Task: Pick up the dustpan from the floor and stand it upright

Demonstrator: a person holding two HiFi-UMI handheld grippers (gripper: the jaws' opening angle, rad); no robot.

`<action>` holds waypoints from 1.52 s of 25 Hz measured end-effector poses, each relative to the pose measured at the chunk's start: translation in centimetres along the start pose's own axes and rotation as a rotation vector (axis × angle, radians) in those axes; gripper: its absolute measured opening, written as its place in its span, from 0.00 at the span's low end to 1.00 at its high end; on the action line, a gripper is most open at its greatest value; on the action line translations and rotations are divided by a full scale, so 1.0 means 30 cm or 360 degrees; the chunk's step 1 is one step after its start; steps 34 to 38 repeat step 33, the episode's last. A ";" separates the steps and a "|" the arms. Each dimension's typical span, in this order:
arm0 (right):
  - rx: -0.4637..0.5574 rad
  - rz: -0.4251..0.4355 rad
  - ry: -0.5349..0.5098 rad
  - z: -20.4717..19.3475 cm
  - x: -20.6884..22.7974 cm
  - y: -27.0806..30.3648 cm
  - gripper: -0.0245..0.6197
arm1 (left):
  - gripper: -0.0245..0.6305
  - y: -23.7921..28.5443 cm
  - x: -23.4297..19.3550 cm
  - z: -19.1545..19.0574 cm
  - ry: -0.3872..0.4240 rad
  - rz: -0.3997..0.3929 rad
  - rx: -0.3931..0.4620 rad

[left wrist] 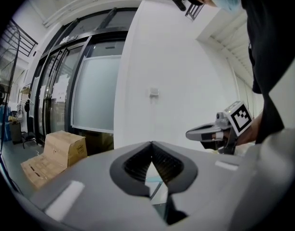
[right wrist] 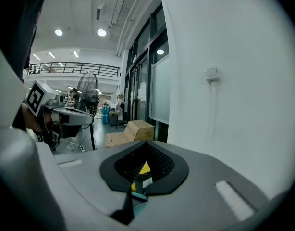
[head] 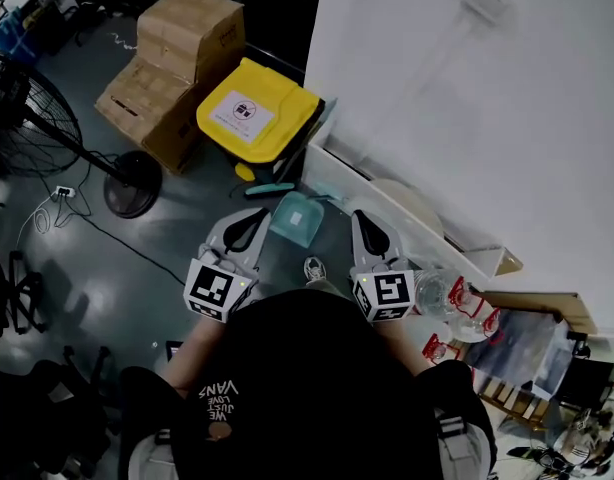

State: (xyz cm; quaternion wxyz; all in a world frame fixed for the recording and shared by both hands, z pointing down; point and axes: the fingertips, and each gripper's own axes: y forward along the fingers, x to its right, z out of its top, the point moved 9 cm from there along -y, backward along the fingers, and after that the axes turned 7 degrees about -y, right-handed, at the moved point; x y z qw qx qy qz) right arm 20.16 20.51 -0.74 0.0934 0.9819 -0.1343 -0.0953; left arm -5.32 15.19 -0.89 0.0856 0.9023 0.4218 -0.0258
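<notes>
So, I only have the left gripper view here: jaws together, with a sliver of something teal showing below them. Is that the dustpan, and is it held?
Observer: Not held. In the head view the teal dustpan sits on the floor between the left gripper and right gripper.
Operator: Is the right gripper shut as well?
Observer: Yes. Its own view shows the jaws together with nothing gripped.
Operator: What's beyond the dustpan?
Observer: A yellow bin, close to the white wall.
</notes>
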 end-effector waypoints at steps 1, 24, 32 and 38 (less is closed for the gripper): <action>-0.0002 0.0011 0.0008 0.001 -0.001 0.001 0.04 | 0.12 0.001 -0.001 0.000 -0.0004 0.0004 0.0004; -0.0086 0.0099 0.0027 -0.022 0.017 0.056 0.04 | 0.12 -0.007 -0.013 -0.016 -0.0045 0.0084 -0.0018; -0.0090 0.0101 0.0025 -0.030 0.025 0.063 0.04 | 0.12 -0.001 -0.008 -0.022 -0.0047 0.0083 -0.0031; -0.0088 0.0100 0.0025 -0.030 0.029 0.064 0.04 | 0.12 0.002 -0.007 -0.022 -0.0049 0.0083 -0.0032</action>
